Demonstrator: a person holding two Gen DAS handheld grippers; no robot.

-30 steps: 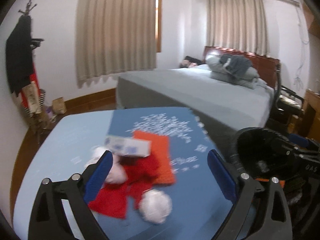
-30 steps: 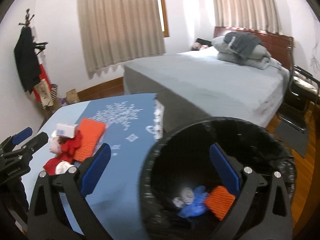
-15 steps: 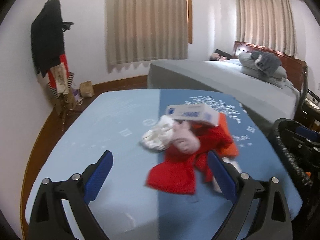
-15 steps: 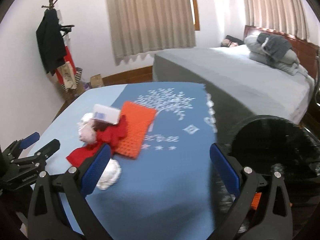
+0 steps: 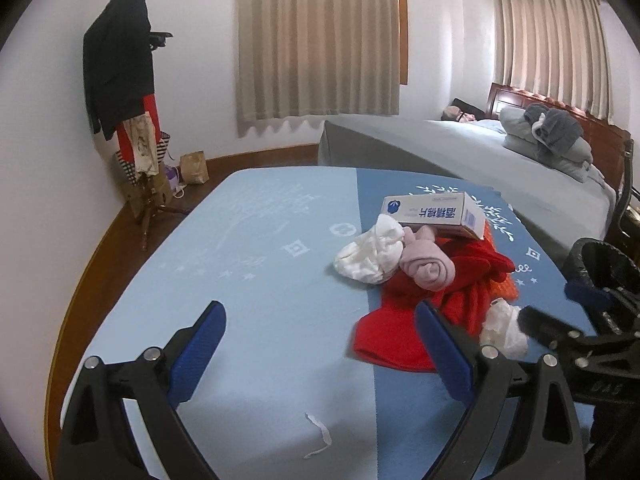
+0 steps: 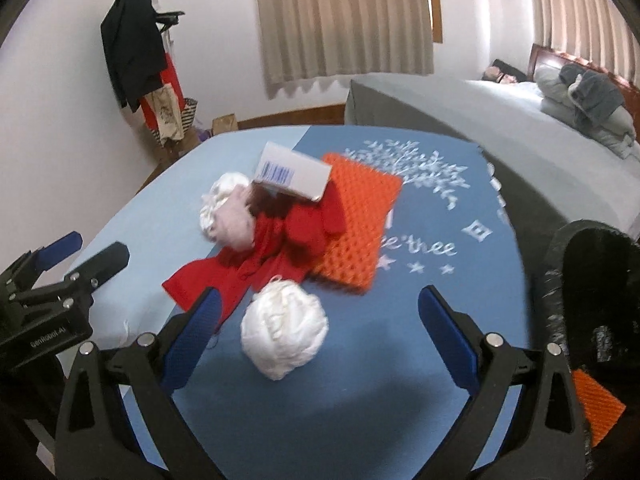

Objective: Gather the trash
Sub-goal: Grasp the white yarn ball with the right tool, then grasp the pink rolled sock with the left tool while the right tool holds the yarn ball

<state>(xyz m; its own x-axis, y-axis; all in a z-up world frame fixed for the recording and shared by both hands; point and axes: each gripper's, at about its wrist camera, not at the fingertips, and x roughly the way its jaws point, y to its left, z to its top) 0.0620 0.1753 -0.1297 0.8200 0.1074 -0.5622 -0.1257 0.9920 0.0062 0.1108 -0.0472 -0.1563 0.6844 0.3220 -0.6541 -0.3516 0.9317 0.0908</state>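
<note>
A pile of trash lies on the blue tablecloth [image 5: 260,280]: a white carton [image 5: 432,214], a crumpled white tissue [image 5: 368,258], a pink roll [image 5: 426,264], a red cloth [image 5: 400,340] and an orange mat [image 6: 360,224]. A white paper ball [image 6: 284,332] lies nearest, between the blue pads of my right gripper [image 6: 320,336]. Its jaws are closing and the pads stand clear of the ball. My left gripper [image 5: 320,344] is open and holds nothing, low over the cloth to the left of the pile. Each gripper shows in the other's view: the right gripper [image 5: 554,304], the left gripper [image 6: 98,248].
A black-lined bin [image 6: 592,300] stands off the table's right edge with an orange piece [image 6: 596,412] in it. A grey bed [image 5: 460,152] lies behind the table. A coat rack [image 5: 128,80] stands by the far left wall. A paper scrap [image 5: 320,440] lies near me.
The right gripper swung left from above the bin to over the table, coming down around the white ball. The left gripper moved left and lower, so the pile now sits to its right.
</note>
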